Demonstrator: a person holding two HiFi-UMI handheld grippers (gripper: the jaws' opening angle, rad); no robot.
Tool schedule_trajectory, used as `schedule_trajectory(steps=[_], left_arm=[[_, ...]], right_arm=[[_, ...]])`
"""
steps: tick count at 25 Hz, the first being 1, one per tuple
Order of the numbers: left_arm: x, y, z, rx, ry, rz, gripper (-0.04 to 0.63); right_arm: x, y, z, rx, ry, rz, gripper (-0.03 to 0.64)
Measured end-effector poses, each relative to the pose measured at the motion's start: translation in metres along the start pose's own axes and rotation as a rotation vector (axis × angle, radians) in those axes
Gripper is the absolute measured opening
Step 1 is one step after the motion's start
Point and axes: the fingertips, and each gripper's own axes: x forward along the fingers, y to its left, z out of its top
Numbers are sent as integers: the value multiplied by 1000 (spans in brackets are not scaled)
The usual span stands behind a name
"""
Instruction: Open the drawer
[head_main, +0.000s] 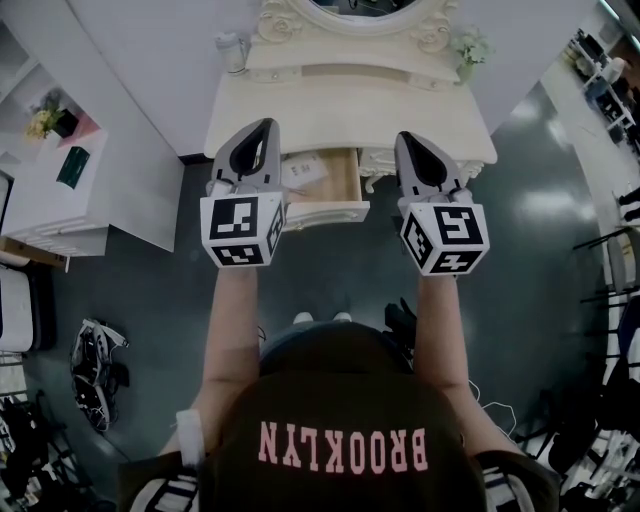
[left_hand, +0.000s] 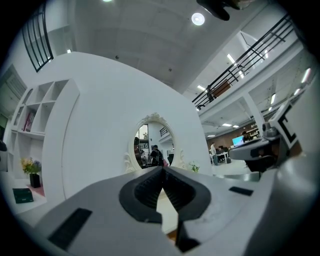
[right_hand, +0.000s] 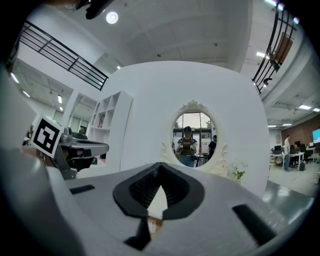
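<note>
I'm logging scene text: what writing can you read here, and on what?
"BROOKLYN": pink letters, upside down, on the person's dark top.
Print on the paper in the open drawer: too small to read.
On the left gripper and right gripper: square markers, no words.

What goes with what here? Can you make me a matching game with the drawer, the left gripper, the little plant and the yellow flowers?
Things
1. drawer
2. left gripper
3. little plant
4. yellow flowers

Places or states
A. on the white shelves, at the left of the head view
B. pulled out
C. on the dressing table, at its right end in the head view
D. shut, with nothing held

Right pairs: 1-B, 2-D, 3-C, 4-A
</note>
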Motion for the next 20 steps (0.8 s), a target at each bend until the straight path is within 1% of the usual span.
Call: schedule_trajectory(steps=[9, 15, 20], left_arm=[[-7, 16, 5, 7, -9, 34, 5], [-11, 26, 4, -13, -8, 26, 5], [-17, 37, 6, -28, -17, 34, 5]], right_arm=[[-5, -7, 3, -15, -7, -29, -5], [-9, -13, 1, -18, -18, -45, -5], [-12, -14, 4, -29, -22, -56, -5]])
